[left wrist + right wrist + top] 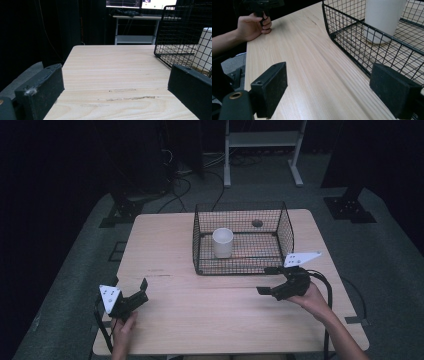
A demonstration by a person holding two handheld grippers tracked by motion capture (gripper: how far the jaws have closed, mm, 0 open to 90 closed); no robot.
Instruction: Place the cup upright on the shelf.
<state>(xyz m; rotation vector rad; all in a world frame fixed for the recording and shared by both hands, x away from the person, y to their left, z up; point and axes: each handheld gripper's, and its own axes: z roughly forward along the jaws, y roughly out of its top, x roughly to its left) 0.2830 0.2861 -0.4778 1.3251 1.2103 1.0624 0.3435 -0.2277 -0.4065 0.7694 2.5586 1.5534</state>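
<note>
A black wire basket (pixel 240 266) stands on the far middle of the wooden table (pixel 200 320). A white cup (pixel 222 241) stands upright in its left half. My left gripper (pixel 131 285) rests near the table's front left corner, open and holding nothing. In the left gripper view its jaws (pixel 115 85) frame bare wood, with the basket (pixel 185 32) and cup (pixel 206 47) at the right. My right gripper (pixel 265 280) is open just in front of the basket's right front corner. Its own view (pixel 332 87) has the basket (pixel 352 32) and cup (pixel 384 15) close on the right.
A small dark round spot (pixel 257 223) shows behind the basket's back wall. A white shelf frame (pixel 262 140) and two black stands (pixel 122 210) (pixel 350 205) stand on the floor beyond the table. The person's other hand (pixel 252 26) grips the left gripper's handle.
</note>
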